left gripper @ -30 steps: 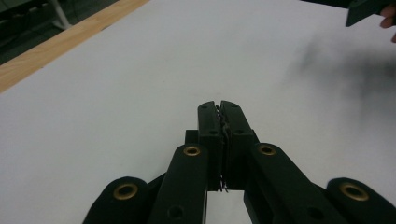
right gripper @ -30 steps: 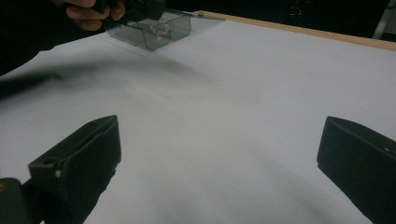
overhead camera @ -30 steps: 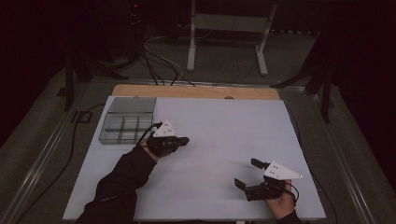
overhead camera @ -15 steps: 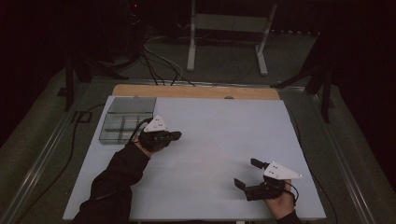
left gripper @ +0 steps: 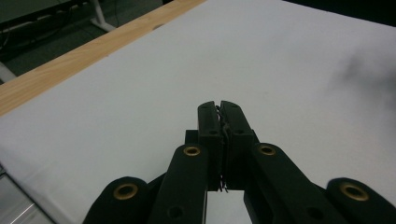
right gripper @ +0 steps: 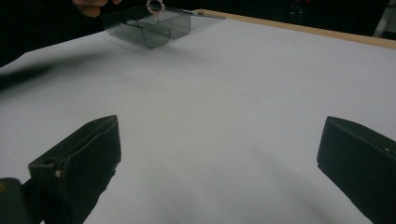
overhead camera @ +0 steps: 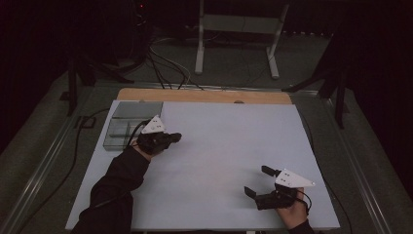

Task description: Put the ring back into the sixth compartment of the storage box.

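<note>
While the left gripper hovers beside the grey divided tray at upper left, its jaws sit pressed together, possibly pinching something thin. Right gripper, lower right of the table, jaws spread wide.

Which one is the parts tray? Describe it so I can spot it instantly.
Look at the white table top, then its far-left corner beside the wooden strip. There sits the clear grey compartment tray, just behind the left gripper; it alone is see-through and boxy.
</note>
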